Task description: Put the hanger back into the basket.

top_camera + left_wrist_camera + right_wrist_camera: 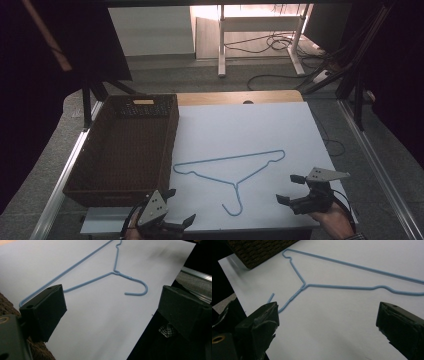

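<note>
At the table's near edge the left gripper point(181, 206) and right gripper point(290, 188) hover with jaws apart, holding nothing. Between them, on the white sheet point(260, 130), lies a blue wire hanger point(231, 167), flat. A brown wicker basket point(100, 150) sits left; beyond, grey floor point(200, 77), cables point(272, 42) and desk legs point(221, 45).

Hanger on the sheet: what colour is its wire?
Light blue all over, hook included. The hanger shows best in the right gripper view, lying flat on the white sheet.

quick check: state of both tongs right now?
Left tongs: open, holding nothing, near the basket.
Right tongs: open, holding nothing, beside the blue hanger.
</note>
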Demonstrator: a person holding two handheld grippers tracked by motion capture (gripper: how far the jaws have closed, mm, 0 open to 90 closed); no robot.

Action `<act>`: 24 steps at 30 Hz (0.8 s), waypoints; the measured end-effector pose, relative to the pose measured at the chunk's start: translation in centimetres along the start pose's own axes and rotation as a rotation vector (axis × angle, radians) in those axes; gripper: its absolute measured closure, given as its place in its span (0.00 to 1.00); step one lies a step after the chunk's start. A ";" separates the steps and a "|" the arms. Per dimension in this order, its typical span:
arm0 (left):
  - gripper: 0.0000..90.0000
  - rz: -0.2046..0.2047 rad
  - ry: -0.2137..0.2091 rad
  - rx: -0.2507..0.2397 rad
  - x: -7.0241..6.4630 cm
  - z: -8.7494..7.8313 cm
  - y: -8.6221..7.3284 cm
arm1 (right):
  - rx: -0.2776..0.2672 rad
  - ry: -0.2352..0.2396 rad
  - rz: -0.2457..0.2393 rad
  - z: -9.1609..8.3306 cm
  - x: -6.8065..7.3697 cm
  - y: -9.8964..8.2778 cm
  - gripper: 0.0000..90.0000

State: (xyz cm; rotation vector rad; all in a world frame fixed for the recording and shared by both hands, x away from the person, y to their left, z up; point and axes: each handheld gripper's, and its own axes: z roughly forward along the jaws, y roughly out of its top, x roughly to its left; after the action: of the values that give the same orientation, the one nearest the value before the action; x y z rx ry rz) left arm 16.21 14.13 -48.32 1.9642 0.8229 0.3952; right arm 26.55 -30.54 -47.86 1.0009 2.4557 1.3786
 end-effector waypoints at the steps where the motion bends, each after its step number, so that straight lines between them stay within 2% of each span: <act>1: 0.09 0.001 0.001 0.001 0.0 0.0 0.0 | 0.002 0.001 0.003 0.0 0.0 0.0 0.06; 16: 0.09 -0.006 0.008 0.012 0.1 0.0 0.0 | 0.018 -0.009 0.033 0.4 0.0 0.0 0.00; 24: 0.09 -0.004 0.011 0.016 0.1 0.0 0.0 | 0.024 -0.003 0.021 0.3 0.3 0.2 0.06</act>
State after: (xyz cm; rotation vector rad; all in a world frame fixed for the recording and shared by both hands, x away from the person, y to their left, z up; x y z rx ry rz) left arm 16.27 14.16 -48.36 1.9764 0.8390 0.3980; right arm 26.55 -30.11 -47.82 1.0355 2.4725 1.3564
